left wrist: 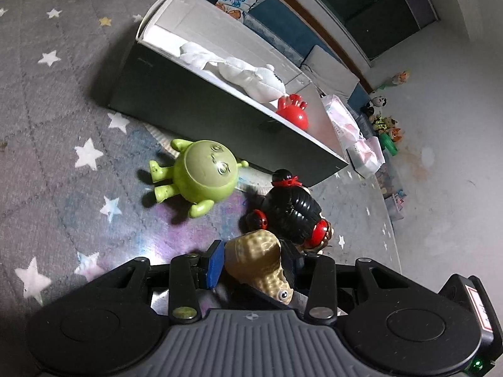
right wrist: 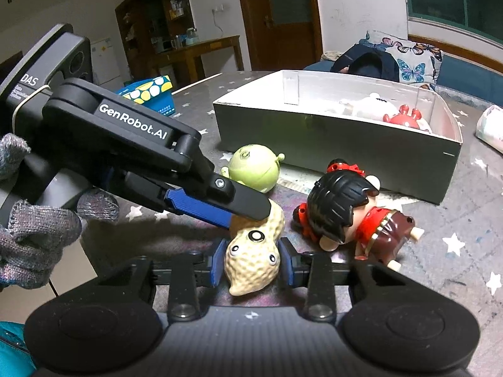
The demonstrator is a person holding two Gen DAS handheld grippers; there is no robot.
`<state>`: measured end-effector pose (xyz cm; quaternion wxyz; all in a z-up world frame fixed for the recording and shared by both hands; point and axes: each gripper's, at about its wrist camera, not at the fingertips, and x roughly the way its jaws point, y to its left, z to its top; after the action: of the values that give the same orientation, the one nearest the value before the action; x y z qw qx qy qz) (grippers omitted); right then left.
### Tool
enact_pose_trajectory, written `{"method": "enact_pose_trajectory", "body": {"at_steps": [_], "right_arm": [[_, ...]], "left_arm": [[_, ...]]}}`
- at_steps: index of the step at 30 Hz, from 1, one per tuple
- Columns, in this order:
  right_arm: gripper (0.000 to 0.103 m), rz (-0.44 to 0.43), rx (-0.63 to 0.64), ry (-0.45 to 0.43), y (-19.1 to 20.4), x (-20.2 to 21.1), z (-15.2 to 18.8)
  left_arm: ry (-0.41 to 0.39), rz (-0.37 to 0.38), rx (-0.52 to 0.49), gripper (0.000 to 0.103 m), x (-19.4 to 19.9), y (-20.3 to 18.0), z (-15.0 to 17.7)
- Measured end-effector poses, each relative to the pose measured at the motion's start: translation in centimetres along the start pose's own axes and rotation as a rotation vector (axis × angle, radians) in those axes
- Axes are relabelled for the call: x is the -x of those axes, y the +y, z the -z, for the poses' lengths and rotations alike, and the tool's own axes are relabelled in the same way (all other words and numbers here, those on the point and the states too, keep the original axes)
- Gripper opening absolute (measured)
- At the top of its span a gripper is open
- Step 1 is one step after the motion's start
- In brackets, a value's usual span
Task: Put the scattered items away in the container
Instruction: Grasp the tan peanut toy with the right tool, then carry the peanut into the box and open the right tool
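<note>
The peanut toy point(right wrist: 251, 257) sits low in the centre of the right wrist view, and both grippers have it at once. The right gripper point(right wrist: 251, 262) has its blue-padded fingers point(right wrist: 216, 264) narrowed onto the toy's lower, eyed lobe, one pad on each side. The left gripper point(right wrist: 242, 212), reaching in from the left of that frame, has its fingers closed on the upper lobe; in its own view the toy point(left wrist: 256, 259) shows wedged between the pads point(left wrist: 215, 264) at lower centre. Two grips on one small toy look like a handover, so one should let go before any lift. Just beyond, on the star-patterned worktop point(right wrist: 456, 242), the black-haired doll point(right wrist: 349, 210) lies on its side at centre right, and the green round figure point(right wrist: 254, 168) sits nearer the box point(right wrist: 330, 138), which runs across the upper right. It already holds a red toy point(right wrist: 404, 116) and a white plush point(right wrist: 374, 103); doll and green figure are yet to go in
</note>
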<state>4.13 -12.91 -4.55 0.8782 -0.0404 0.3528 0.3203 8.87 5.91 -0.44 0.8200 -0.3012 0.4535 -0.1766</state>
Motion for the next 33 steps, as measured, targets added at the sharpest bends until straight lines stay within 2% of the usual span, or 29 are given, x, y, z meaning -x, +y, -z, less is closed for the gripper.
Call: {"method": "enact_pose_trajectory", "body": {"at_steps": [9,18,26,33], "right_arm": [[0.035,0.011,0.031,-0.083,-0.5,2.6,-2.8],[0.035,0.062,0.102,-0.147,-3.7,2.6,-10.0],[0.035,0.072,0.111,-0.086,-8.5,-1.7,-15.1],[0.035,0.050,0.095,0.025,-10.9,-6.6,-16.0]], "left_arm": [[-0.078,0.050,-0.066,0.042,2.3,-3.1,-2.0],[-0.157,0.097,-0.100,0.042,1.6,-6.0,-8.9],[-0.153,0.104,-0.051,0.042,-2.7,-4.5,-14.8],[-0.100,0.061,0.005,0.040,-6.4,-1.7,-16.7]]}}
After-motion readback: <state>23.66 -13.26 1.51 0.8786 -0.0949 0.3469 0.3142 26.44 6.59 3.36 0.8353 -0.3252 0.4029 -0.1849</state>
